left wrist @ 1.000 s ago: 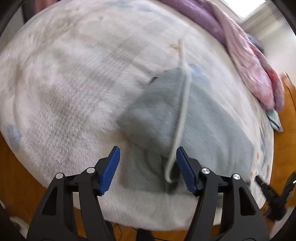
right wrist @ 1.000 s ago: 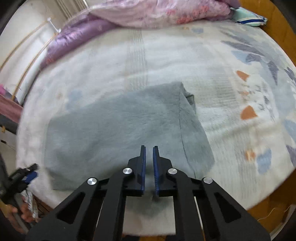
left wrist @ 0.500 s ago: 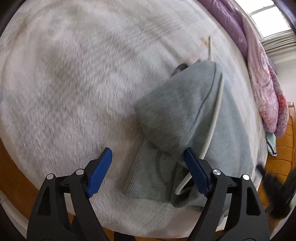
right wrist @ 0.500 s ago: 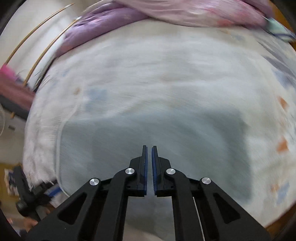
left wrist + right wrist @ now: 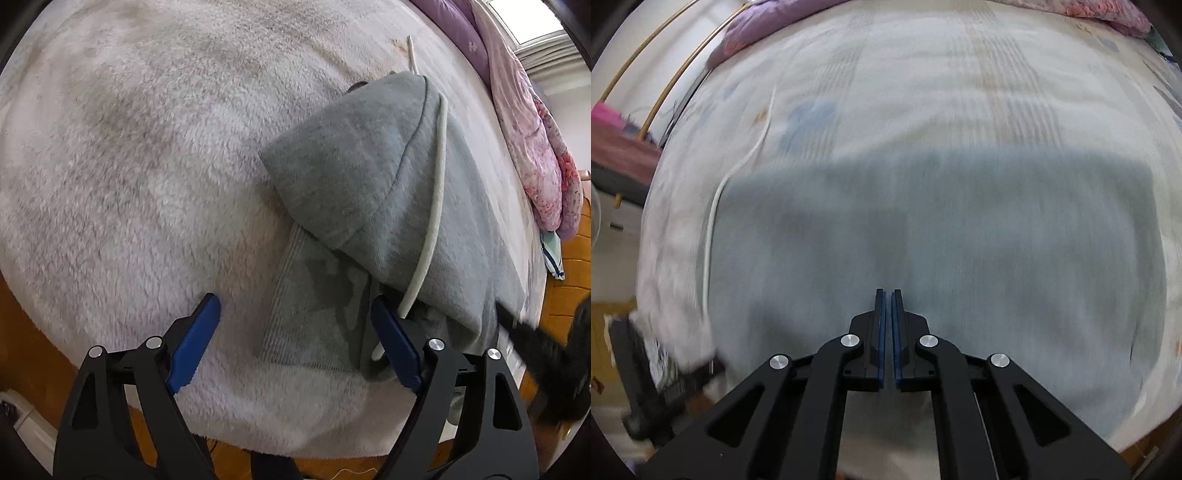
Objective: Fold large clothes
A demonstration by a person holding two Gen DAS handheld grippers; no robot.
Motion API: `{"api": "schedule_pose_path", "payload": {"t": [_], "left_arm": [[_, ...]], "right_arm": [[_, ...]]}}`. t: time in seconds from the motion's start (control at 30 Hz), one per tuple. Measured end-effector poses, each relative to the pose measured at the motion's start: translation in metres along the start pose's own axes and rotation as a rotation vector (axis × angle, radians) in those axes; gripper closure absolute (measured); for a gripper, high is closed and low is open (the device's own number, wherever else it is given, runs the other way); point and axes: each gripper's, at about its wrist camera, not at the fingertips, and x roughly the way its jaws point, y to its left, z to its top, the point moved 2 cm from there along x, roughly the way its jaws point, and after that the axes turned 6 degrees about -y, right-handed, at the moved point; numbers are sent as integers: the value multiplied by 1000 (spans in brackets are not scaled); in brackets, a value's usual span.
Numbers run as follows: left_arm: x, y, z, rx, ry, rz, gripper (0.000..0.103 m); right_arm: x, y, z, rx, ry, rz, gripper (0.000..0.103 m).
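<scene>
grey hoodie (image 5: 369, 177) soft, floppy, on bed (image 5: 129, 166). left hand-held gripper (image 5: 295, 332) apart over ribbed hem, good spot to grab. right hand-held gripper (image 5: 887, 314) together, empty.

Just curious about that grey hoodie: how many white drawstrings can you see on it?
1. The white drawstring runs down the grey hoodie beside the hood, ending near the left gripper. A second may be hidden underneath.

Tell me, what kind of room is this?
Probably a bedroom. A grey garment lies on a wide bed with a fluffy white blanket, and a bunched pink and purple quilt sits along the far edge.
</scene>
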Motion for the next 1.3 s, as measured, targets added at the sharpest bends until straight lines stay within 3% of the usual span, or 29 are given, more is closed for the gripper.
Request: {"api": "schedule_pose_path", "payload": {"t": [0.07,0.17,0.3,0.4,0.47,0.57,0.63,0.73,0.93,1.07,1.2,1.3], "left_arm": [[-2,0,-6,21,0,9,24],[2,-1,-10,53,-5,41,32],[4,0,-7,13,-3,36,35],[6,1,-3,-2,5,49,52],[1,8,-1,-18,30,-20,96],[-4,11,2,-39,49,-67,97],[-13,16,9,-94,53,-135,97],[-35,14,17,-131,33,-217,98],[-63,2,25,-131,33,-323,99],[-68,-9,25,-119,28,-333,99],[-66,-14,23,-123,28,-347,99],[-69,-12,25,-146,25,-369,100]], "right_arm": [[-5,-1,-21,-4,20,-18,101],[19,-13,-45,50,98,-5,103],[20,-12,-49,9,55,-16,103],[14,-13,-50,12,44,2,100],[2,-9,-53,-23,22,10,95],[-19,9,-58,-148,-48,16,72],[-28,23,-62,-224,-93,38,33],[-45,55,-78,-430,-194,63,21],[-31,115,-107,-740,-300,74,19],[-18,142,-111,-846,-357,51,19],[2,158,-96,-848,-408,-20,19],[7,157,-91,-823,-401,6,19]]}}
